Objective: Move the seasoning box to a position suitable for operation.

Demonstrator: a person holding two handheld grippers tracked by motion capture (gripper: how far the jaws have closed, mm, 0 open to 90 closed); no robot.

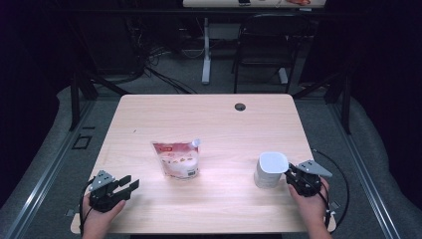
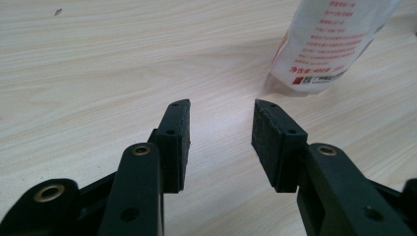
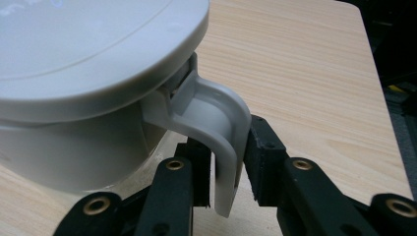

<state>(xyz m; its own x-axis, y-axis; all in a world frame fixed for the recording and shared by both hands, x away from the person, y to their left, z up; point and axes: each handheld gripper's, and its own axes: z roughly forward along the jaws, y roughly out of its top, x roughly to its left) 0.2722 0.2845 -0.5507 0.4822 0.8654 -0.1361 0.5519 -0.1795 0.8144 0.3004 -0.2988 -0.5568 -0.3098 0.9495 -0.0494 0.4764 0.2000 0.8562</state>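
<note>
Two grippers: we see both at the near edge of the table [image 1: 209, 114], one in each hand.
Right gripper [image 3: 226, 162]: we find it at the near right, its jaws set either side of the container's handle [image 3: 223, 123]; the right pad touches the handle, and we cannot tell whether the left pad presses.
Container [image 1: 271, 169]: white, lidded, upright at the near right of the table, handle turned toward the right gripper.
Left gripper [image 2: 221, 132]: near left, jaws apart with bare wood between them.
Pouch [image 1: 176, 159]: we note a white and red pouch standing near the table's middle, well apart from the container, far and right of the left gripper.
</note>
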